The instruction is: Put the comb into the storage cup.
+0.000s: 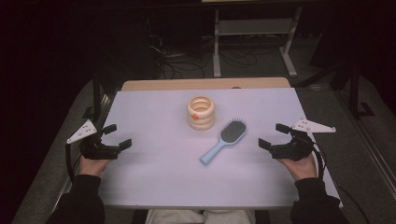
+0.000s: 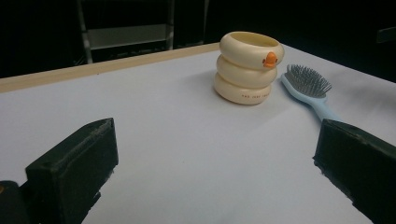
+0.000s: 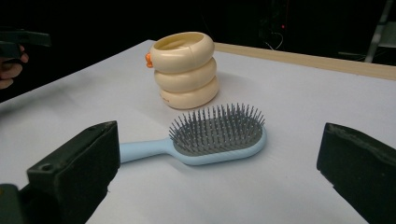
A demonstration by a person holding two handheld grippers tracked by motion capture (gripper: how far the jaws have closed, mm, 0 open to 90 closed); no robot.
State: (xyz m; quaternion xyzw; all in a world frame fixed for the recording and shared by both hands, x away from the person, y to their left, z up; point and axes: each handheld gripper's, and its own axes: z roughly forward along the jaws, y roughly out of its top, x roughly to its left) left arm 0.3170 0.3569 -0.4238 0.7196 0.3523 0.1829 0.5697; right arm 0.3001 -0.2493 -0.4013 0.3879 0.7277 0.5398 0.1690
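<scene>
A cream cup [image 1: 201,112] shaped like three stacked rings, with a small orange duck mark, stands upright in the middle of the white table [image 1: 154,172]. Just right of it lies a light blue hairbrush [image 1: 224,140], bristles up, handle toward the near side. My left gripper [image 1: 117,136] hovers at the table's left edge, open and empty, far from both. My right gripper [image 1: 273,136] sits at the right edge, open and empty, a short way from the brush head. The left gripper view shows the cup [image 2: 248,67] and brush [image 2: 307,86]; the right gripper view shows the brush [image 3: 212,135] before the cup [image 3: 186,70].
A wooden strip [image 1: 205,84] runs along the table's far edge. Beyond it is a dark floor with cables and a metal rack [image 1: 254,35]. The person's other hand [image 3: 10,70] appears at the left of the right gripper view.
</scene>
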